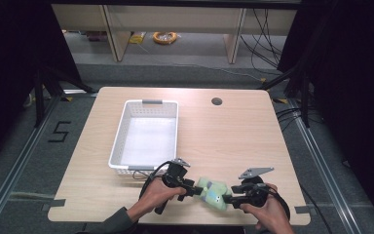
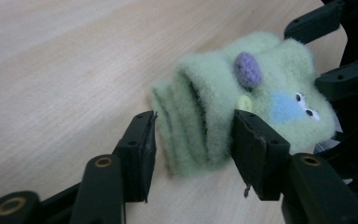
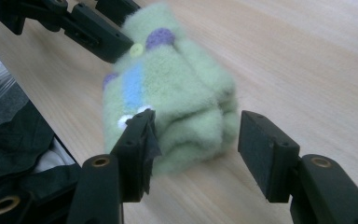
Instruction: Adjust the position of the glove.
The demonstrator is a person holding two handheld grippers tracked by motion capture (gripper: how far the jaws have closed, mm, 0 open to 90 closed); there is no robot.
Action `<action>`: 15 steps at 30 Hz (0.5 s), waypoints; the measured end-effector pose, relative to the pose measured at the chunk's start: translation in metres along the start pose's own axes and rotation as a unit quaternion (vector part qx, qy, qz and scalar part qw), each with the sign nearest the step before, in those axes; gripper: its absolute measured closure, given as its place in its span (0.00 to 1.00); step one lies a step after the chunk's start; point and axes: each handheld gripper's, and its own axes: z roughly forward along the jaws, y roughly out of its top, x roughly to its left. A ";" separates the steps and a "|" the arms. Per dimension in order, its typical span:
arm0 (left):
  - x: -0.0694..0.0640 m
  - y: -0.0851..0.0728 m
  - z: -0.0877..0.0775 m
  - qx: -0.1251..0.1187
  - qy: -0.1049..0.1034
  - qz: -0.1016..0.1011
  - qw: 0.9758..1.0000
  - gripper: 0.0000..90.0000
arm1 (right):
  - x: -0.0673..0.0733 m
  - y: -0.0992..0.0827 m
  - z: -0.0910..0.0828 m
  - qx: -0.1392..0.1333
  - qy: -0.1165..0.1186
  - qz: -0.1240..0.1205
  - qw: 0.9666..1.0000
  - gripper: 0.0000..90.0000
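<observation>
A folded, fuzzy light-green sock [image 1: 212, 191] with a purple dot, a blue patch and small eyes lies on the wooden table near its front edge. My left gripper [image 1: 197, 189] comes at it from the left and my right gripper [image 1: 228, 199] from the right. In the left gripper view the sock [image 2: 214, 102] lies between the parted jaws of the left gripper [image 2: 193, 144], which do not squeeze it. In the right gripper view the right gripper [image 3: 196, 144] straddles the sock [image 3: 168, 84]; one pad brushes the sock and the other stands apart from it.
A white plastic basket [image 1: 119, 131] stands left of centre, just behind my left hand. A round cable hole [image 1: 216, 101] lies at the back of the table. Bare wood stretches to the right of the basket. The front table edge is close under both hands.
</observation>
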 end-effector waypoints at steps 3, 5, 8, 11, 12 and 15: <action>0.000 -0.001 0.000 0.006 -0.002 0.008 1.000 0.60 | -0.004 -0.001 0.010 0.018 0.010 0.016 1.000 0.48; -0.001 -0.003 0.001 0.006 -0.004 0.009 1.000 0.62 | -0.009 -0.001 0.015 0.028 0.025 0.035 0.999 0.47; -0.001 -0.005 0.002 0.015 -0.003 0.011 1.000 0.63 | -0.013 0.000 0.019 0.017 0.025 0.028 0.999 0.47; -0.001 -0.007 0.002 0.010 -0.004 0.021 1.000 0.65 | -0.015 0.002 0.025 0.024 0.040 0.029 0.998 0.47; -0.001 -0.007 0.002 0.009 -0.003 0.022 1.000 0.66 | -0.016 0.003 0.027 0.026 0.053 0.033 0.998 0.48; 0.001 -0.009 0.001 0.008 -0.002 0.018 1.000 0.68 | -0.016 0.005 0.029 0.028 0.053 0.031 0.998 0.52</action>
